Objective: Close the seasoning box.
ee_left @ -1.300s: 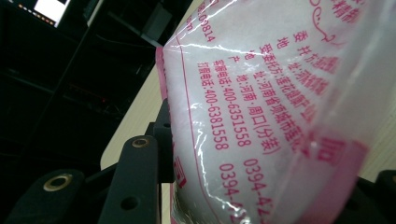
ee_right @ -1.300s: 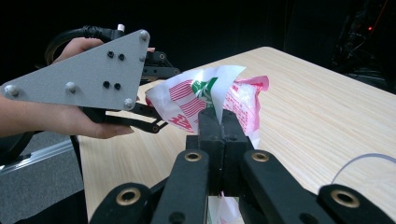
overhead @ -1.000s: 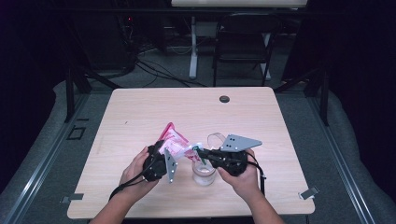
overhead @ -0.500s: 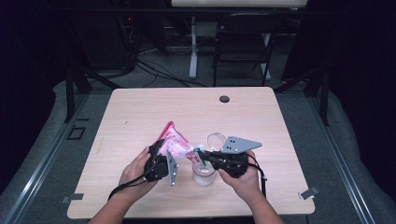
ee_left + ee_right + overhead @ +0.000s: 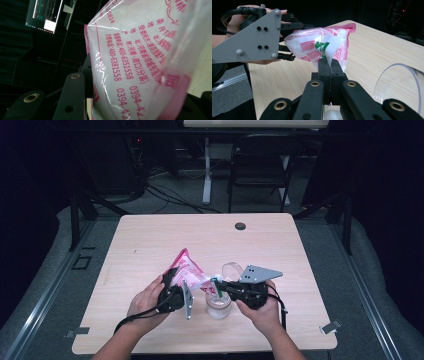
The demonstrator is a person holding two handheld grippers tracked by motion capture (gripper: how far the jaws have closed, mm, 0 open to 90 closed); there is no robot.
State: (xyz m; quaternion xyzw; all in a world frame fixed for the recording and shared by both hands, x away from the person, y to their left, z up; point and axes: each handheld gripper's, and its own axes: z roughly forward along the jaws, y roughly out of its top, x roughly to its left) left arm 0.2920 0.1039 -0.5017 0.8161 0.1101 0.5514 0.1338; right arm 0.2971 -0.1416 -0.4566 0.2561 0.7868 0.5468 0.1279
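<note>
**Pink bag tilted over the jar, pinched from both sides**

The pink-and-white bag (image 5: 189, 272) hangs above the near middle of the table (image 5: 150, 235), its long axis slanting from a raised far-left corner down to the right, toward the clear jar (image 5: 219, 304). The left gripper (image 5: 172, 287) clamps the bag's body between its jaws. The right gripper (image 5: 328, 65) has its jaws pressed together on the bag's lower corner, above the jar's open lid (image 5: 398, 86).

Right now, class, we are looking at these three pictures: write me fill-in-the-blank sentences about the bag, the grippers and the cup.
1. The right gripper is shut on a corner of the ____.
2. The print on the bag is mostly ____ in colour.
3. The clear cup stands on the table directly below the ____ gripper.
4. The left gripper holds the bag ____ the table.

Missing words: bag; pink; right; above
</note>
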